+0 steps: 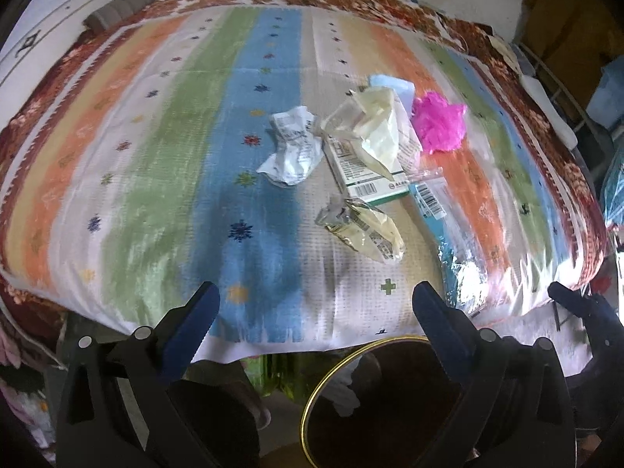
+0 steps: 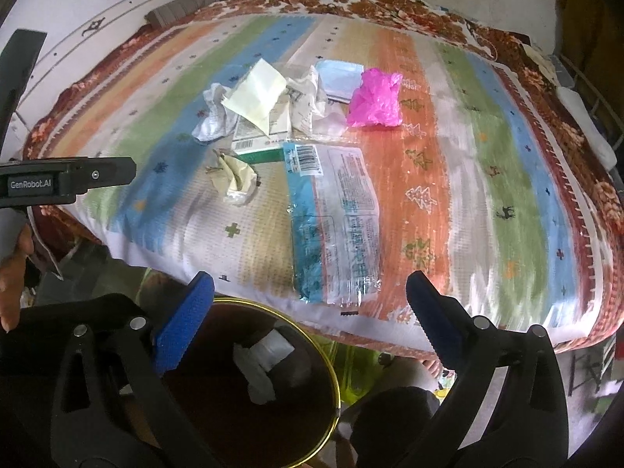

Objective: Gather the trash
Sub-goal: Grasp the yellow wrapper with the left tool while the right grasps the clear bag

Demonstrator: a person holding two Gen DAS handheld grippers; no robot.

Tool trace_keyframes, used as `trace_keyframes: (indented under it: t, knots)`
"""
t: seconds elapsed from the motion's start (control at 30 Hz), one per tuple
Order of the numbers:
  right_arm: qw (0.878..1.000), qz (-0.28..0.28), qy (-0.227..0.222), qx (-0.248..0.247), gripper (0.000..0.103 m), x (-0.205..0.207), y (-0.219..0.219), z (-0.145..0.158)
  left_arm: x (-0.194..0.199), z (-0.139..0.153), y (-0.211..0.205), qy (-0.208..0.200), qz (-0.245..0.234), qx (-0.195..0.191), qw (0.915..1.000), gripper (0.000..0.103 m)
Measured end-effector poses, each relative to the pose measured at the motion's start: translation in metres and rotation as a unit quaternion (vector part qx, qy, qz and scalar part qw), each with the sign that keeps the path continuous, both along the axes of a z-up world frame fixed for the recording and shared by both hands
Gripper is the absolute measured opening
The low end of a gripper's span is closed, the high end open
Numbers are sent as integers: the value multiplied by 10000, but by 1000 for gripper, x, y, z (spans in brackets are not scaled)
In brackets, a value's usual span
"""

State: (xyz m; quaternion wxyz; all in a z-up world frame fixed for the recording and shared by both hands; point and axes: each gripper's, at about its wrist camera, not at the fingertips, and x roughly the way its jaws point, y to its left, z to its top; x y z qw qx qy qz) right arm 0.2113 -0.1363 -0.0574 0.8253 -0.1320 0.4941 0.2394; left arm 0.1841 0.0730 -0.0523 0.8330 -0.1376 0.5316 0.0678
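Note:
Trash lies on a striped cloth (image 1: 163, 179): a crumpled white paper (image 1: 290, 152), a cream plastic bag (image 1: 370, 124), a pink plastic scrap (image 1: 438, 121), a green-and-white box (image 1: 366, 183), a yellowish wrapper (image 1: 362, 230) and a blue-and-clear package (image 2: 335, 218). Below the cloth's near edge stands a dark bin (image 2: 234, 421) with a gold rim and white paper inside. My left gripper (image 1: 316, 312) hangs open over the cloth's near edge, nothing between its fingers. My right gripper (image 2: 308, 304) is open too, above the bin and short of the package.
The cloth covers a bed with a brown floral blanket (image 2: 429, 4) around it. A grey folded item (image 1: 124, 7) lies at the far left. A wire rack (image 1: 561, 89) stands at the right. A hand (image 2: 11, 273) holds the left gripper's body (image 2: 66, 181).

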Motion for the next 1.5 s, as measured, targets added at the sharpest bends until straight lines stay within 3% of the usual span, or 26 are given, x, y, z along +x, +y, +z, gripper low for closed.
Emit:
trace_keyframes:
  t: [0.33,0.73,0.83,0.9,0.93,1.0,1.07,1.17,1.27,1.5]
  knots:
    - [9996,-71,251,-99,88,26,12,-26,30,-20,3,75,-202,108,9997,93]
    - [9979,-80,588,-272,73,55,31,-61,69,-57,2,197,-597,265,9977,77]
    - [9966,-100,778,-259,62,62,32,-72,77,-62,-1,169,-747,206,9969,71]
    - [9954,-87,925,-245,41,66,32,-79,82,-64,-4,140,-866,133,9961,63]
    - [9950,-68,967,-243,38,68,33,-82,84,-66,-5,130,-904,56,9958,60]
    - [9949,-65,985,-216,38,71,32,-85,88,-72,-3,210,-924,-322,9950,36]
    - [9948,-97,1002,-170,36,73,32,-86,91,-77,-2,269,-907,-554,9940,23]
    - [9945,-153,1024,-137,29,75,29,-88,93,-79,-9,244,-1047,-479,9930,20]
    - [9941,-195,1063,-85,10,77,26,-88,92,-78,-12,253,-993,-450,9937,18]
    - [9933,-279,1107,161,4,83,13,-71,86,-56,-15,244,-789,-533,9952,16]
